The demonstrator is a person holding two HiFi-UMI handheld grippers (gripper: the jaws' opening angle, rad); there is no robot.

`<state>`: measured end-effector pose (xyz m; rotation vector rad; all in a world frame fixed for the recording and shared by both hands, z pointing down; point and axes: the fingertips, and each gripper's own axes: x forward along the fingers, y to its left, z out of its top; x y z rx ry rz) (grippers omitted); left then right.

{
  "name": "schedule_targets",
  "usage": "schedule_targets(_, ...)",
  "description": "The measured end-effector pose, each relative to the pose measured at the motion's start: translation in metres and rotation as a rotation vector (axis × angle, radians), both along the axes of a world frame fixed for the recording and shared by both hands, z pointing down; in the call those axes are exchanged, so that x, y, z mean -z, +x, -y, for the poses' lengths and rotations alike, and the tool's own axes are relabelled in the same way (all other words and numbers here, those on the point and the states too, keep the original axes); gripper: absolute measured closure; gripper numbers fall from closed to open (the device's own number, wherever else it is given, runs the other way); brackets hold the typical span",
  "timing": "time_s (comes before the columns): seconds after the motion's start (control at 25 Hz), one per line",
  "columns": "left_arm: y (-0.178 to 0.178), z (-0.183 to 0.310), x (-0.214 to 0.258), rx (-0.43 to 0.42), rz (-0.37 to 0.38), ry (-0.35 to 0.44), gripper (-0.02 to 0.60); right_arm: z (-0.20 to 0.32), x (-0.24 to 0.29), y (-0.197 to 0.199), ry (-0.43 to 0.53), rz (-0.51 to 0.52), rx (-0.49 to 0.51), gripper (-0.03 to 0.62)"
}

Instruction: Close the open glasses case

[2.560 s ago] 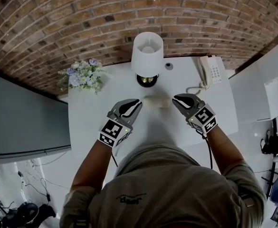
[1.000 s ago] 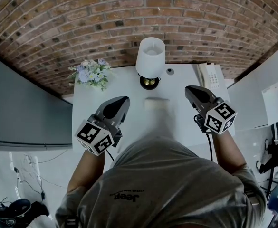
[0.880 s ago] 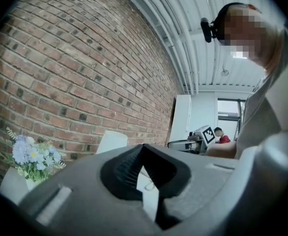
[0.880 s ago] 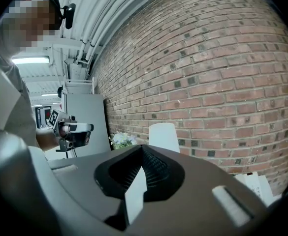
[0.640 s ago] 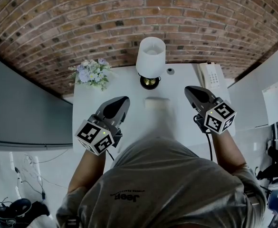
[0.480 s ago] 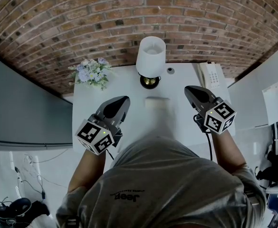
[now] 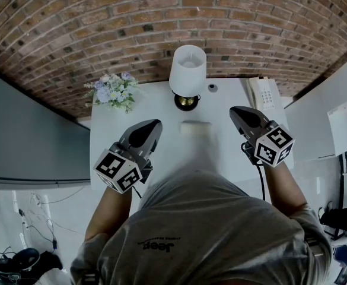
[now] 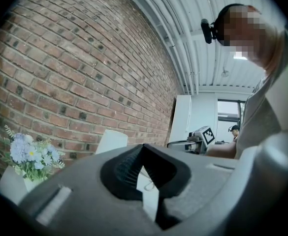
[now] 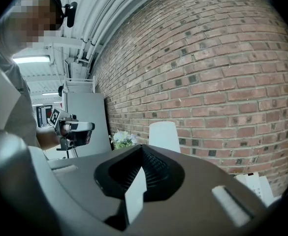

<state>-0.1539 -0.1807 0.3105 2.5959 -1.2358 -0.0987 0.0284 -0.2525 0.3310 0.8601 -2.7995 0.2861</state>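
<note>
Glasses case [image 7: 196, 127] lay on the white table [image 7: 106, 136], just in front of the lamp [image 7: 187, 70], between my two grippers and touched by neither. Left gripper [image 7: 153, 125]: jaws pressed together, nothing between. Right gripper [image 7: 235, 111]: likewise together, empty. Lid position: I could not tell.

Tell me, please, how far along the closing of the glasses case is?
Done, apparently: the glasses case lies low and flat in front of the lamp and looks closed, though it is small in the head view. In hand: nothing. The left gripper and right gripper are shut, empty and held clear on either side of it. Left: probably nothing, beyond checking the lid.
</note>
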Motion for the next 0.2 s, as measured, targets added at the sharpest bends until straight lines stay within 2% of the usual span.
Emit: schedule_targets(0.2,0.001,0.001,-0.0013,0.004,0.004,0.001,0.584,0.0005,-0.0023,0.0016,-0.001,-0.001,0.001,0.586)
